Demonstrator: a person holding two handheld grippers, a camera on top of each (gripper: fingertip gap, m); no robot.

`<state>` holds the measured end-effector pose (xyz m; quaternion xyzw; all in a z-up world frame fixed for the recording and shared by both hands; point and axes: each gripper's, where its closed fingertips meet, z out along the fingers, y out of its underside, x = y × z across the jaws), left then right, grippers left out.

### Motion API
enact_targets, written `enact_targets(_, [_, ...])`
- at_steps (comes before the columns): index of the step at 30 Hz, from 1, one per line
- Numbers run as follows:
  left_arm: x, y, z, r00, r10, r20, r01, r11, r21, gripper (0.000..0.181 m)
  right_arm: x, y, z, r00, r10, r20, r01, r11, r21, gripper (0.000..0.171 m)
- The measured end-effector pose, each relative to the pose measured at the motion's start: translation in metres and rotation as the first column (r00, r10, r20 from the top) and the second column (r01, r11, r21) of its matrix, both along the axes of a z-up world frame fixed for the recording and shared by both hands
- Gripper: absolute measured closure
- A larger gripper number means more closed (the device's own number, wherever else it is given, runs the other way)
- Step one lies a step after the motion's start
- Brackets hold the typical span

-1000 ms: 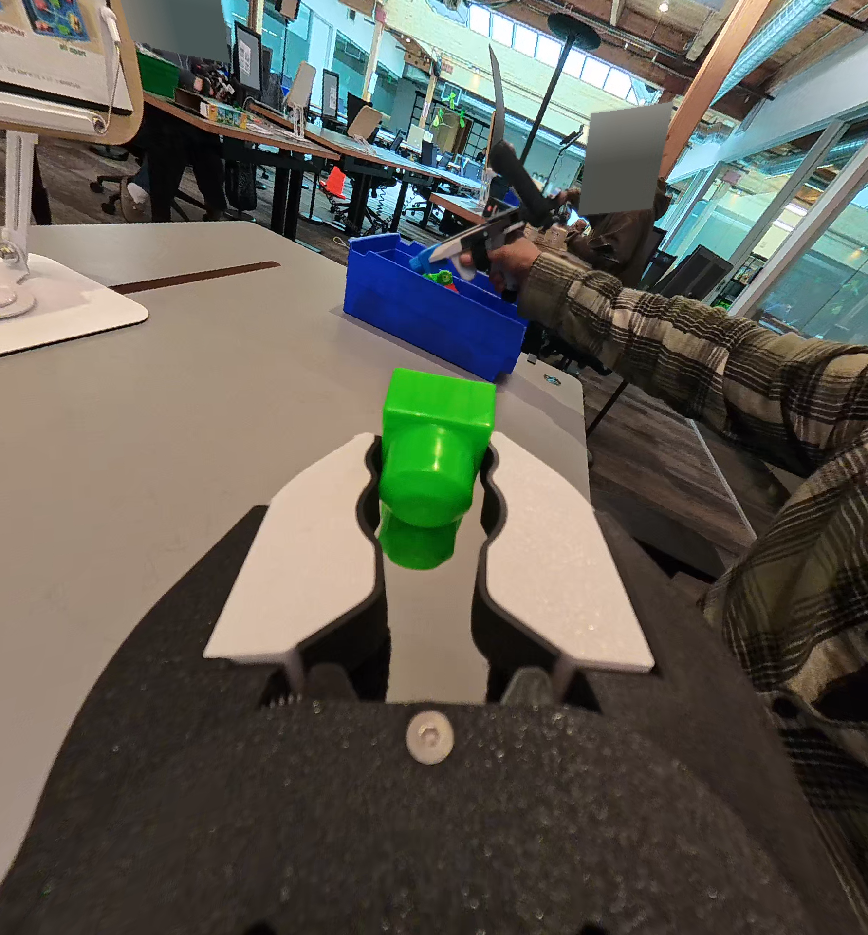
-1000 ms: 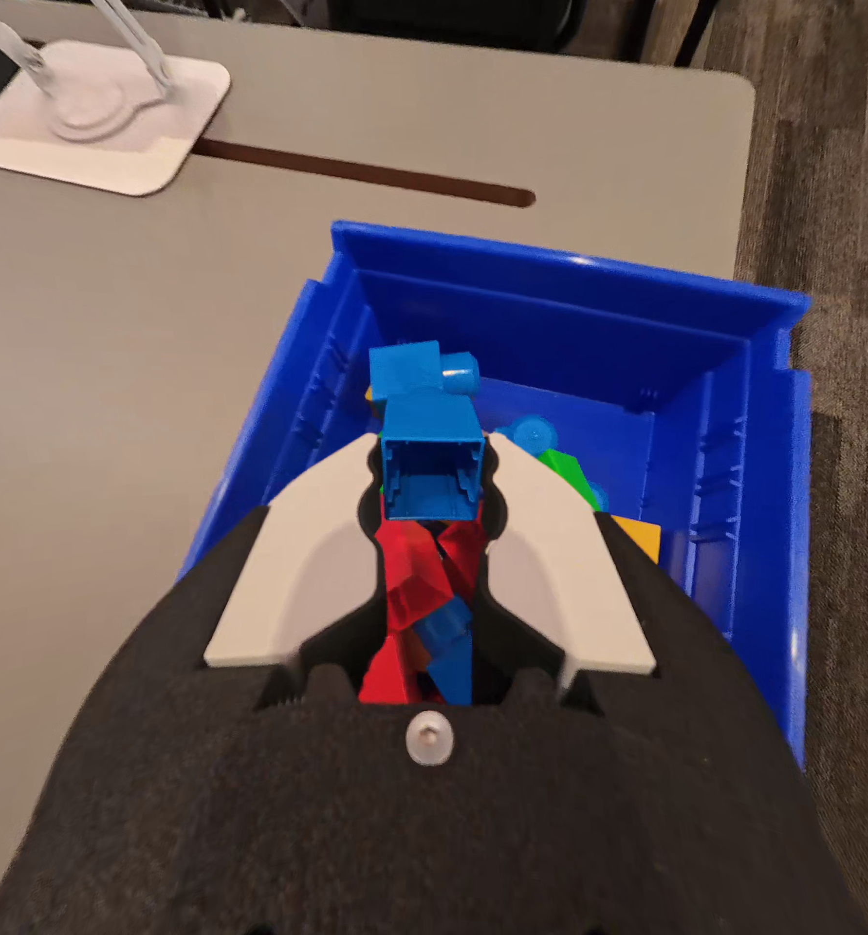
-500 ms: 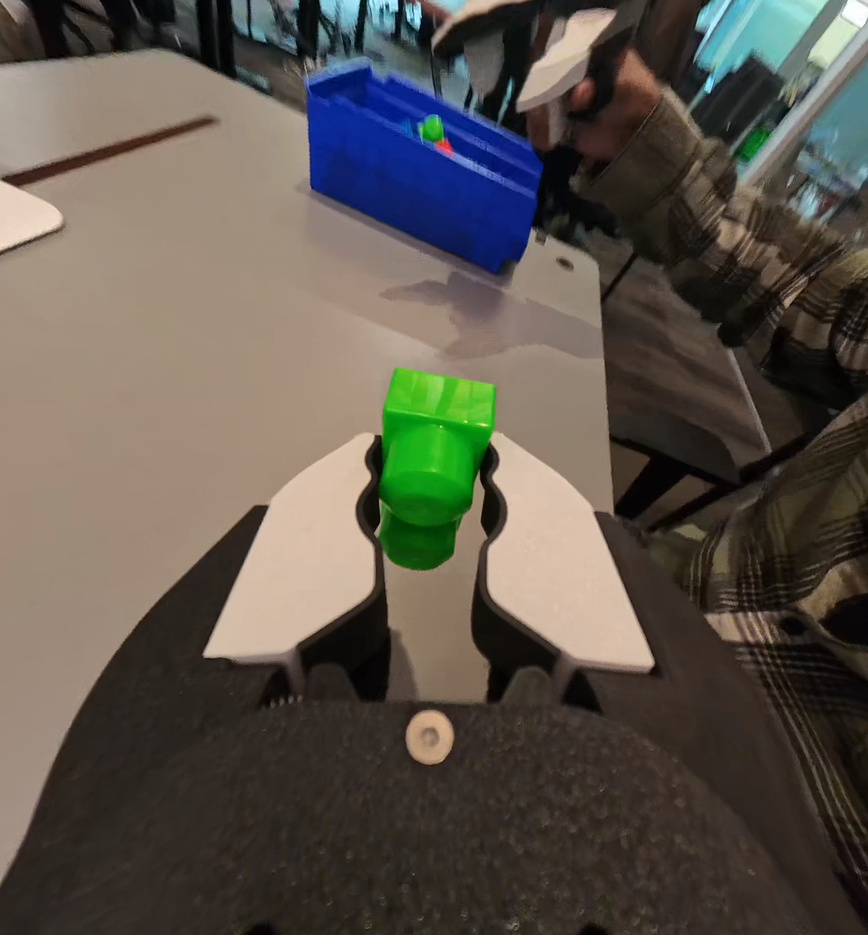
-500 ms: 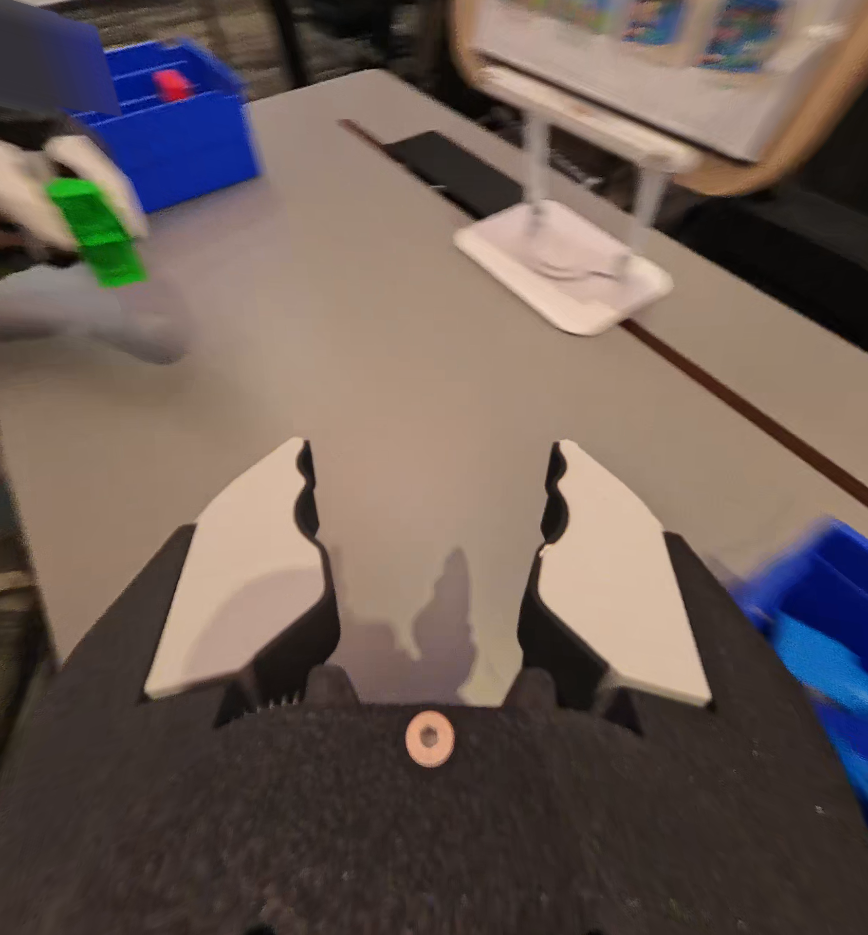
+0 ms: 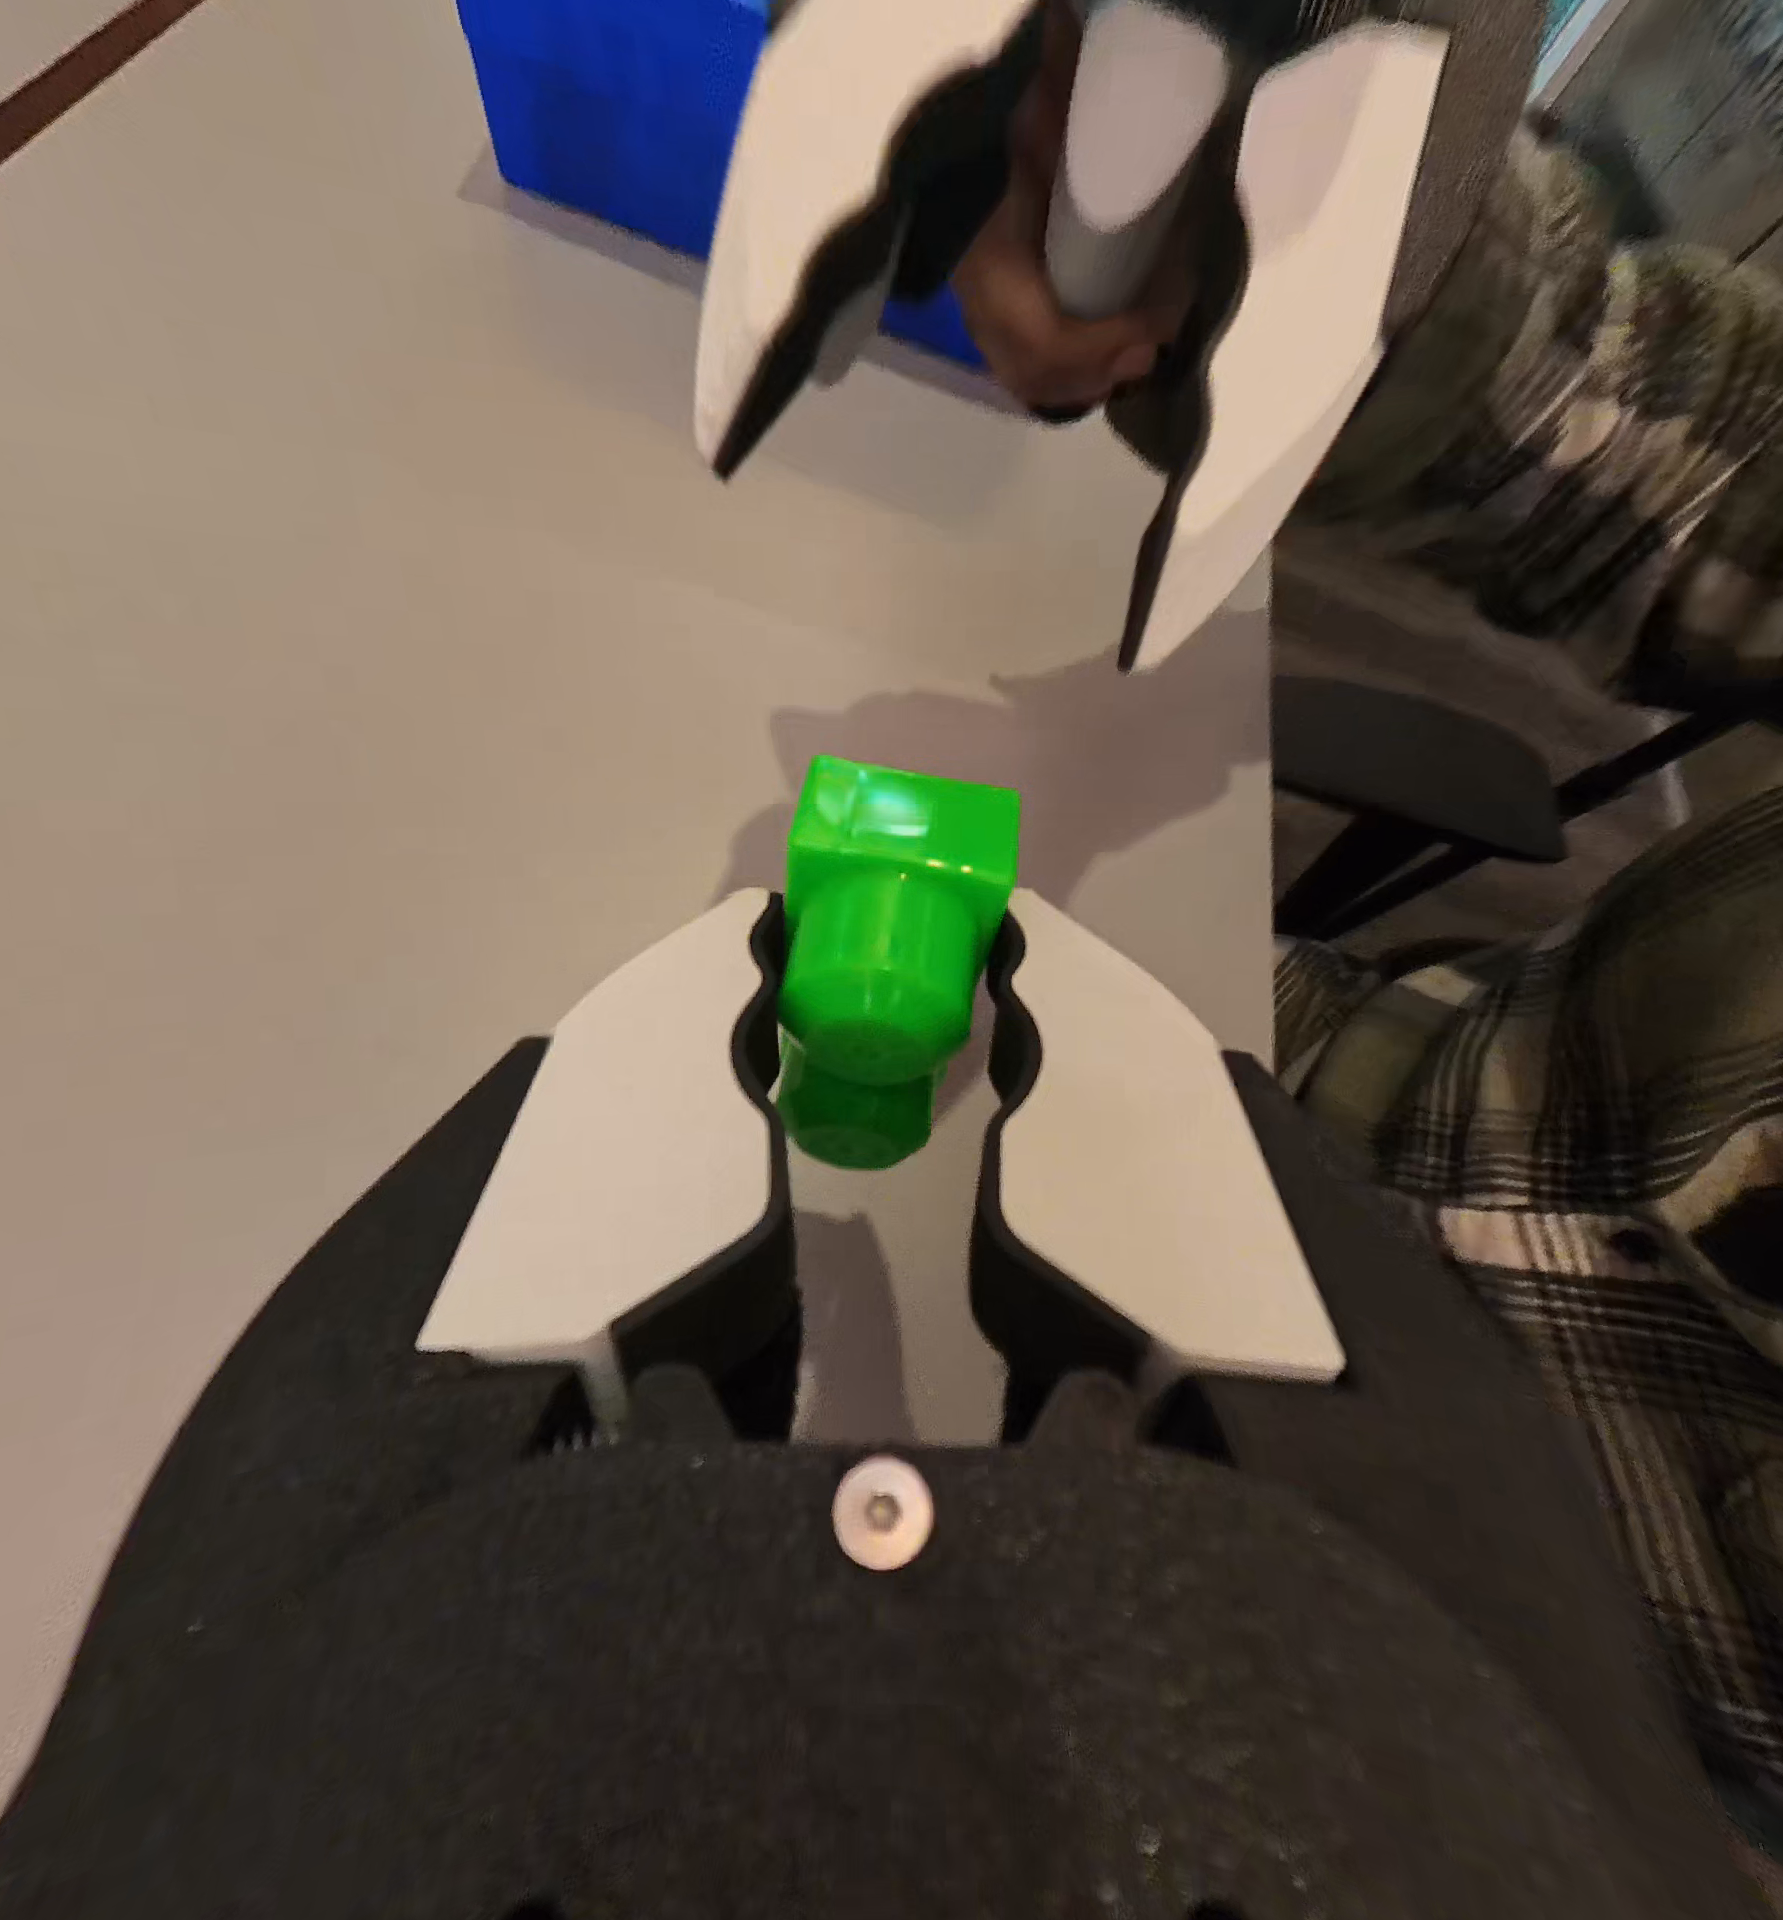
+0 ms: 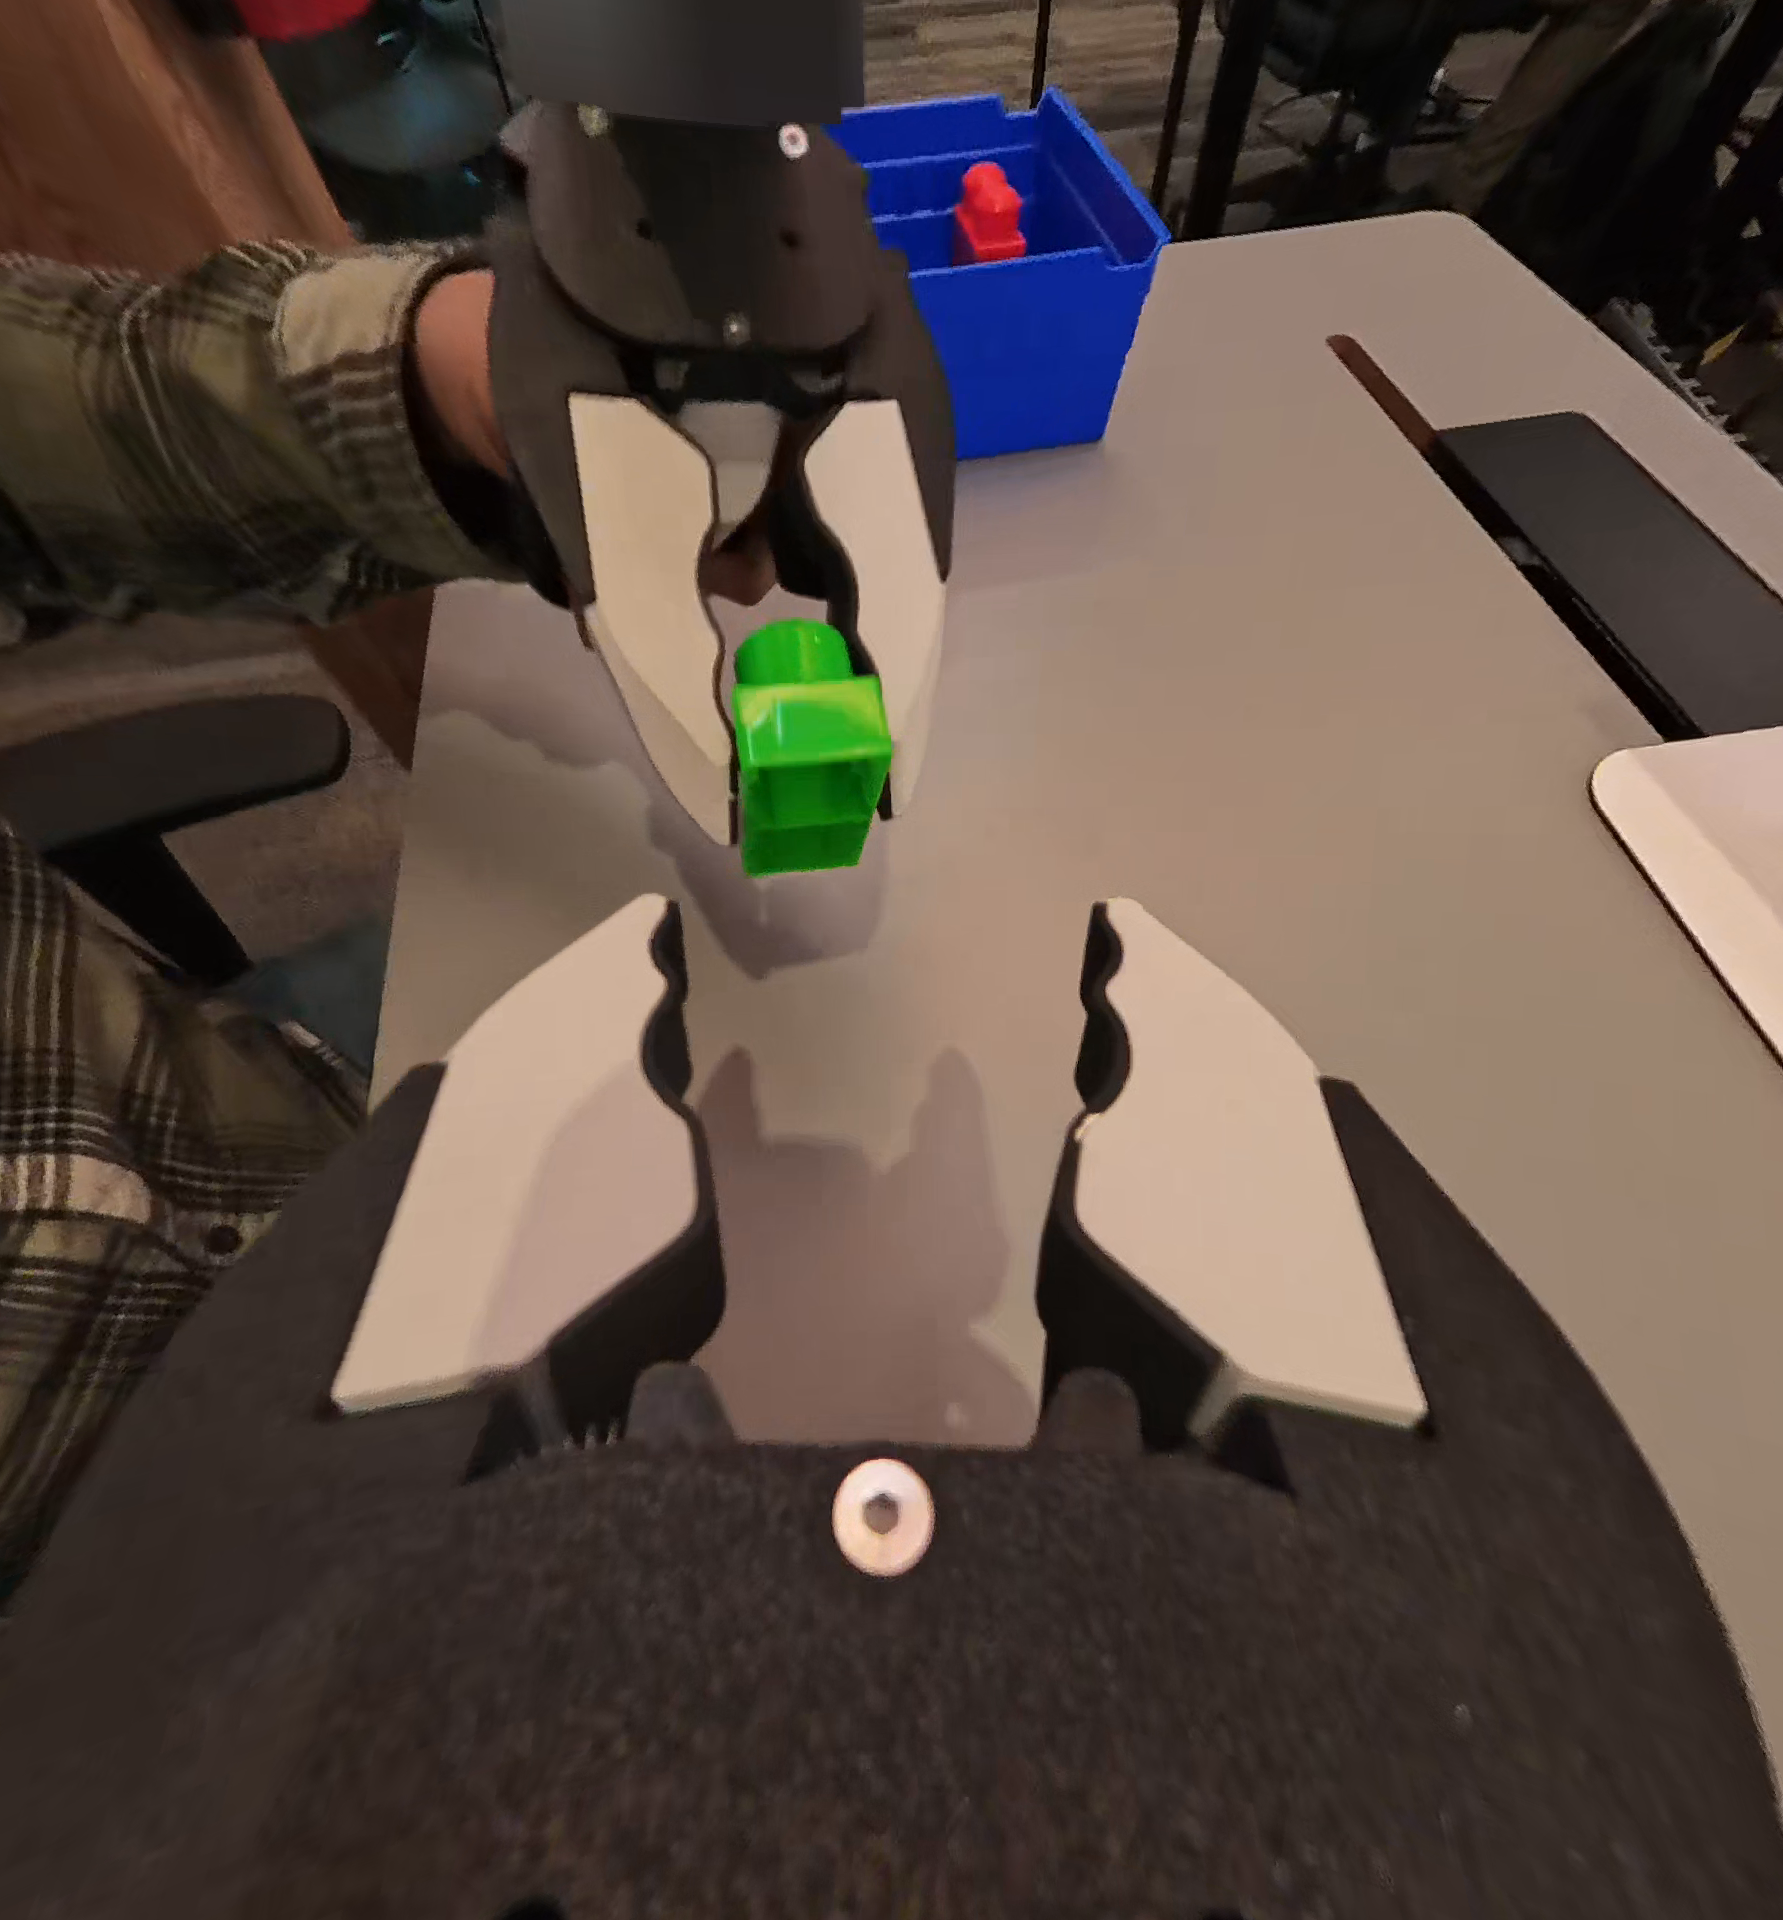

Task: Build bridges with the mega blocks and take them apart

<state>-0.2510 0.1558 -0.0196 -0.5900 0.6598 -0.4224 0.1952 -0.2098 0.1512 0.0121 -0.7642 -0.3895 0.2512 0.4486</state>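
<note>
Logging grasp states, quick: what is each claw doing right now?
Left claw: closed on the green block.
Right claw: open, holding nothing.

Left gripper [image 5: 885,935]: black grainy textured body, white flat fingers [image 5: 617,1164] with wavy black inner edges, silver hex screw [image 5: 882,1511] centred at the base. Right gripper [image 6: 882,956]: same build, same screw [image 6: 882,1515]. Green-and-cream plaid flannel sleeve [image 6: 191,416], buttoned shirt front [image 5: 1635,1299].
</note>
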Motion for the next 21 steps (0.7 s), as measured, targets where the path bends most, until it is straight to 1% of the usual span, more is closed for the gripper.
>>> enact_targets(2, [0.003, 0.001, 0.012, 0.998, 0.014, 0.066, -0.008, 0.997, -0.082, 0.144, -0.001, -0.001, -0.004, 1.0, -0.004, -0.023, 0.004, 1.0, -0.004, 0.097])
enact_targets(4, [0.006, 0.004, 0.026, 0.986, 0.049, 0.161, -0.02, 0.984, -0.175, 0.144, -0.001, -0.001, -0.009, 0.996, -0.025, -0.082, 0.025, 1.0, -0.008, 0.094])
enact_targets(6, [0.008, 0.009, 0.039, 0.962, 0.094, 0.256, -0.024, 0.964, -0.264, 0.144, -0.003, -0.001, -0.011, 0.985, -0.03, -0.169, 0.028, 1.0, -0.015, 0.093])
enact_targets(8, [0.009, 0.01, 0.047, 0.935, 0.12, 0.333, 0.001, 0.941, -0.34, 0.144, -0.006, 0.001, -0.016, 0.975, -0.027, -0.222, 0.02, 0.999, -0.033, 0.093])
enact_targets(12, [0.013, 0.008, 0.046, 0.916, 0.132, 0.38, 0.011, 0.936, -0.352, 0.144, -0.017, 0.006, -0.02, 0.96, -0.004, -0.278, -0.017, 0.997, -0.074, 0.093])
enact_targets(16, [0.019, 0.004, 0.048, 0.909, 0.13, 0.395, 0.018, 0.937, -0.348, 0.144, -0.03, 0.01, -0.018, 0.96, 0.027, -0.28, -0.055, 0.994, -0.095, 0.096])
enact_targets(18, [0.022, 0.004, 0.047, 0.912, 0.129, 0.39, 0.011, 0.942, -0.336, 0.144, -0.034, 0.011, -0.017, 0.961, 0.037, -0.276, -0.066, 0.993, -0.095, 0.101])
enact_targets(19, [0.024, 0.003, 0.046, 0.912, 0.125, 0.39, 0.013, 0.943, -0.333, 0.144, -0.036, 0.012, -0.016, 0.96, 0.041, -0.276, -0.071, 0.993, -0.098, 0.108])
enact_targets(21, [0.026, 0.001, 0.048, 0.908, 0.126, 0.4, 0.016, 0.942, -0.334, 0.144, -0.04, 0.01, -0.014, 0.957, 0.069, -0.28, -0.102, 0.989, -0.104, 0.129])
